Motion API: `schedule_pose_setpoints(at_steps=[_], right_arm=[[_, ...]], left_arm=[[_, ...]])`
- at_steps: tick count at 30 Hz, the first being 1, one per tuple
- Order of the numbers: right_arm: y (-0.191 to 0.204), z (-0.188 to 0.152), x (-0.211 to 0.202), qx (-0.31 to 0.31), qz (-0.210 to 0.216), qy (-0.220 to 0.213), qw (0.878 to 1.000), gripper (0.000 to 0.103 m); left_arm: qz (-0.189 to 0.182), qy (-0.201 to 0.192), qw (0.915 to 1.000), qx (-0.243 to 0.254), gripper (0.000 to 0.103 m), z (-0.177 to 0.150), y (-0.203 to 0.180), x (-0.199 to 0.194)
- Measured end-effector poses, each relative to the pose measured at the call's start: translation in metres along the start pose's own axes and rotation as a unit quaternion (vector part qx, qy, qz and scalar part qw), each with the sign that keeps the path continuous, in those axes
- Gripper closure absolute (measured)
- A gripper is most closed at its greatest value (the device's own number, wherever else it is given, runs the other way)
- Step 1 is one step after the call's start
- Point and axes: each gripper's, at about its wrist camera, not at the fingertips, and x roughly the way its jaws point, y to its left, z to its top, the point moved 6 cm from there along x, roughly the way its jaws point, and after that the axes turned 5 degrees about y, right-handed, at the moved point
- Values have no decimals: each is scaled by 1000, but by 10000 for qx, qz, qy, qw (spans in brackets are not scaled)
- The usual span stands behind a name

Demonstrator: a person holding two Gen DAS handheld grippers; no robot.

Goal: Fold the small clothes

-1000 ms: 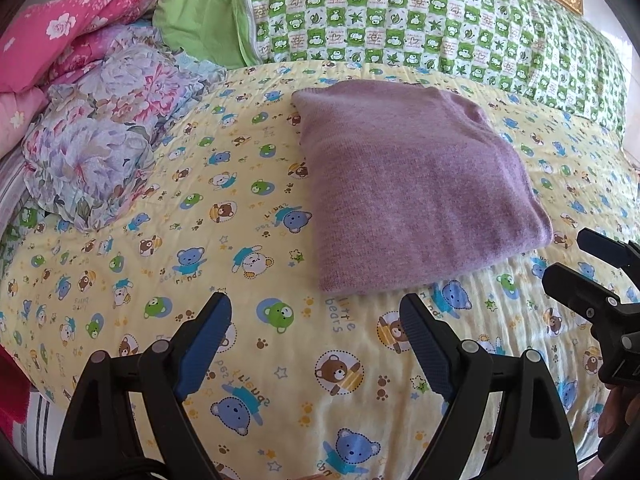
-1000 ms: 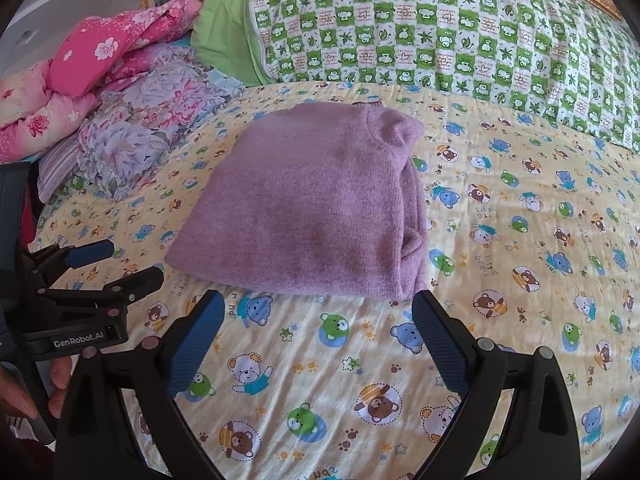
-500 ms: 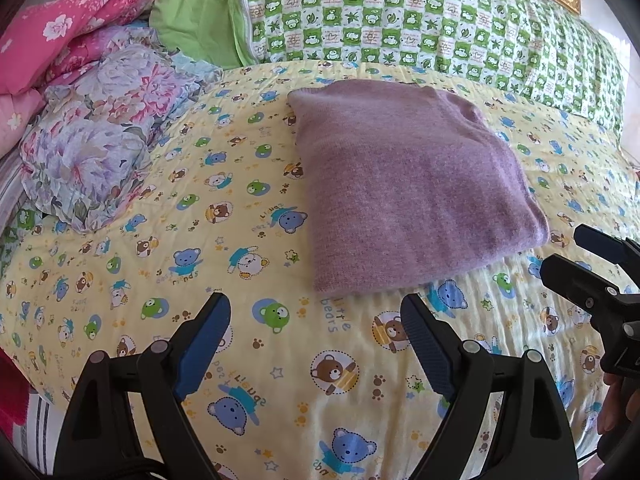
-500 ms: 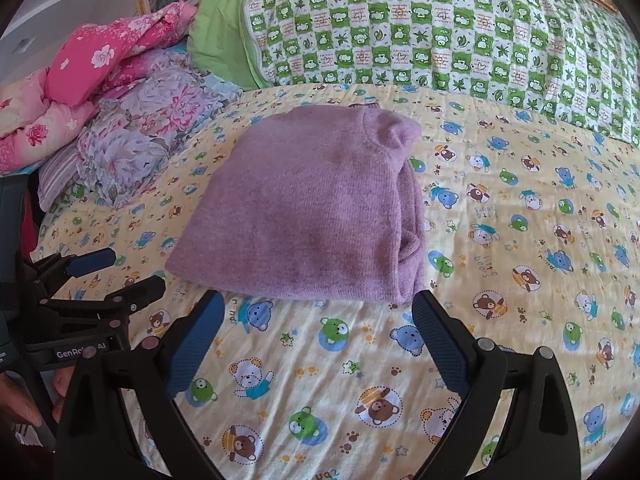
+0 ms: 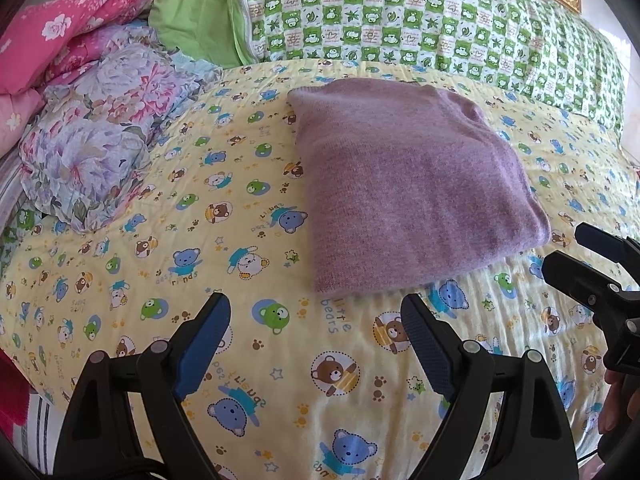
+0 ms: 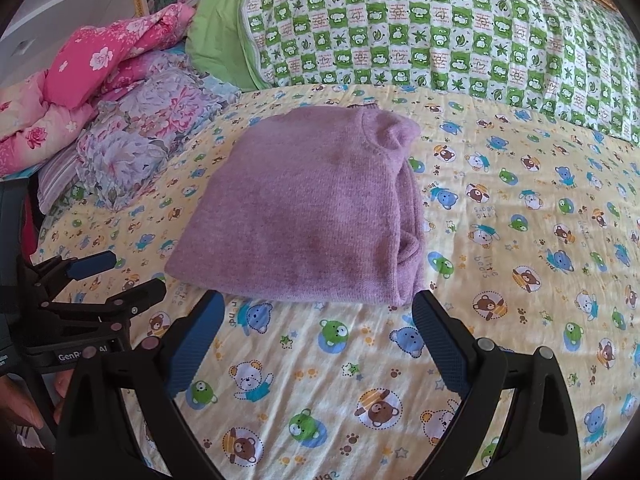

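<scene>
Purple sweater [image 5: 408,184] lies folded in middle of bed [image 5: 120,280], toward pillow edge. Left gripper [image 5: 316,320] and right gripper [image 6: 316,316] both hover near it, fingers wide apart, holding nothing. Risk: grabbing only top layer, fold falls open; loose sheet may get caught too.

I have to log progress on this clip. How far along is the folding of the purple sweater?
Done, by the look of it: the purple sweater lies on the bear-print sheet as a compact rectangle, layers stacked along its right edge. In hand: nothing; the left gripper and right gripper are both open and clear of it. Left: perhaps only setting it aside; no other unfolded small garment is clearly visible.
</scene>
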Motion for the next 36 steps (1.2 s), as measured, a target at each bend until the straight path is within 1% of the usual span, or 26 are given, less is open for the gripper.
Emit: schedule_pose_setpoints(at_steps=[36], right_arm=[[7,4,-1,145,-8,-34,9999,8]], left_arm=[[-34,-5,10000,-6,15,5,2,1]])
